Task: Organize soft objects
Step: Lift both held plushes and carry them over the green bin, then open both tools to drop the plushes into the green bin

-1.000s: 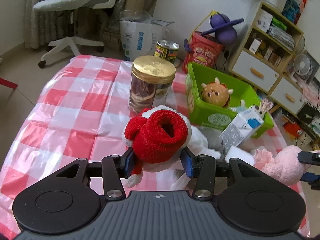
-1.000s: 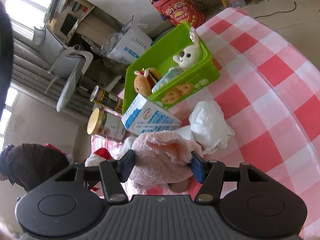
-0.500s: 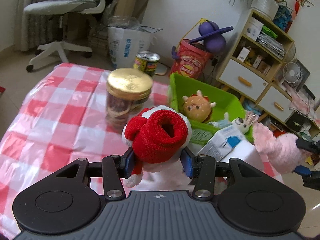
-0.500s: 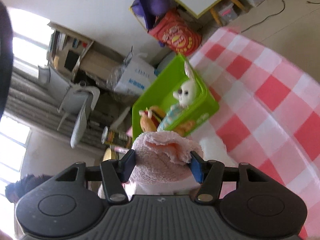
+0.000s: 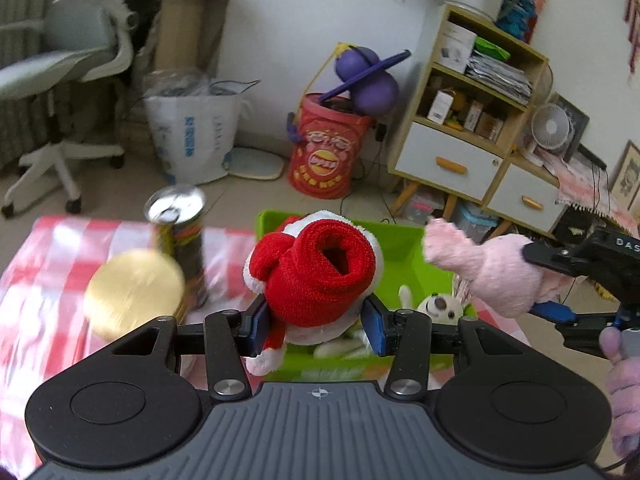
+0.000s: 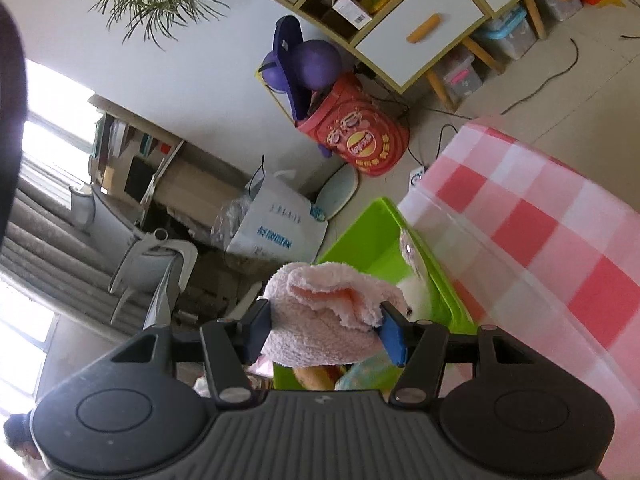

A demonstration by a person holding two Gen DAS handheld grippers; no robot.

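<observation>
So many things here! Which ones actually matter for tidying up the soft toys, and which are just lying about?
Part of the job:
- red and white plush, gripped in the left tongs
- pink plush, gripped in the right tongs
- green bin
- white bunny inside the bin

Just lying about:
- gold-lidded jar
- tin can
- red snack tub
- office chair

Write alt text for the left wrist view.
The left gripper clamps a red-and-white Santa plush above a green bin holding a white bunny toy. At right, the right gripper holds a pink plush.
</observation>
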